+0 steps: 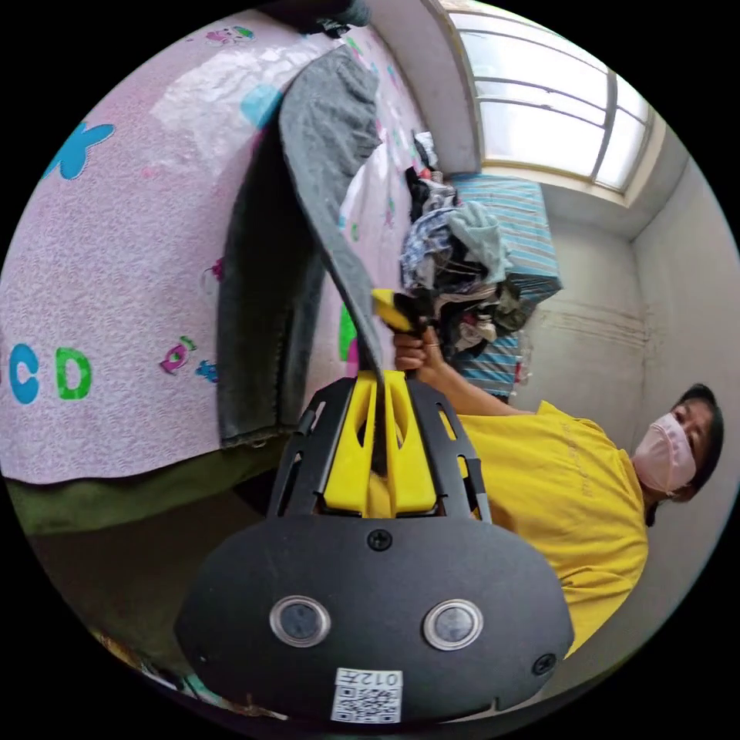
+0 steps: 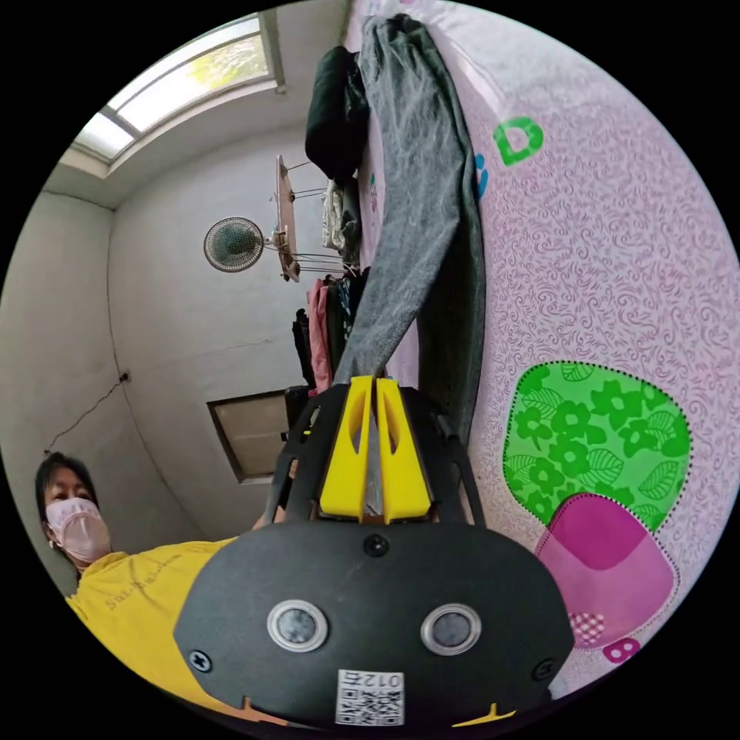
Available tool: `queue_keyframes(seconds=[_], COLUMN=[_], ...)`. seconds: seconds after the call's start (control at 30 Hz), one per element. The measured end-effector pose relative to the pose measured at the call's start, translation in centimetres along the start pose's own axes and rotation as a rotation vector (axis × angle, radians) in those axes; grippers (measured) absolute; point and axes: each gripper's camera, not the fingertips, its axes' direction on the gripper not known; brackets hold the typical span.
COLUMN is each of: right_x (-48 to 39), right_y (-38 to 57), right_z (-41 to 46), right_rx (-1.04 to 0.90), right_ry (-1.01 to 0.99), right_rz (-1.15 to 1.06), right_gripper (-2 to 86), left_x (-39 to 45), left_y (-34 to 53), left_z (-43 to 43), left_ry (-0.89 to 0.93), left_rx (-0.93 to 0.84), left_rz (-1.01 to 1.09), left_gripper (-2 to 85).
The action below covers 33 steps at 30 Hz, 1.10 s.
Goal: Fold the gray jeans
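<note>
We see the left gripper (image 1: pixel 379 378) clamped on a raised edge of the gray jeans (image 1: pixel 327 146), soft fuzzy cloth; the rest lies flat on a pink patterned sheet (image 1: pixel 116 247). The right gripper (image 2: pixel 375 381) pinches another edge. The left gripper view adds a heap of clothes (image 1: pixel 455 262); the right gripper view adds a round fan (image 2: pixel 233 244).

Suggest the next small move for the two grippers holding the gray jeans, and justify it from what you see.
Probably carry the lifted end across and lay it on the part resting on the pink bedcover. Both the left gripper and the right gripper are shut on the gray jeans, whose raised end hangs in the air.
</note>
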Motion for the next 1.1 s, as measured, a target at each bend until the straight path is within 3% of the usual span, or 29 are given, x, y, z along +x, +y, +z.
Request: queue_keyframes(seconds=[0.07, 0.23, 0.53, 0.7, 0.93, 1.1], right_x=[0.2, 2.1, 4.3, 4.9, 7.6, 8.3], right_y=[-0.4, -1.9, -3.9, -4.2, -4.9, -5.3], right_z=[0.0, 2.5, 6.7, 7.5, 10.2, 11.7], right_rx=[-0.006, -0.054, -0.140, -0.137, -0.169, -0.175], right_ry=[0.084, 0.234, 0.456, 0.476, 0.539, 0.557], right_rz=[-0.025, -0.048, -0.123, -0.133, -0.085, -0.099], right_gripper=[0.7, 0.4, 0.3, 0.4, 0.4, 0.4], left_x=[-1.7, -5.4, -7.3, -7.4, -7.8, -3.6], left_y=[-0.1, -0.7, -3.2, -3.6, -2.9, 0.4], left_z=[0.3, 1.4, 2.3, 4.4, 4.9, 2.5], left_ry=[-0.109, -0.103, -0.219, -0.236, -0.324, -0.489], left_rx=[-0.051, -0.084, -0.143, -0.207, -0.178, 0.022], left_rz=[-0.061, -0.159, -0.157, -0.142, -0.175, -0.127], left_gripper=[0.8, 0.5, 0.5, 0.4, 0.5, 0.4])
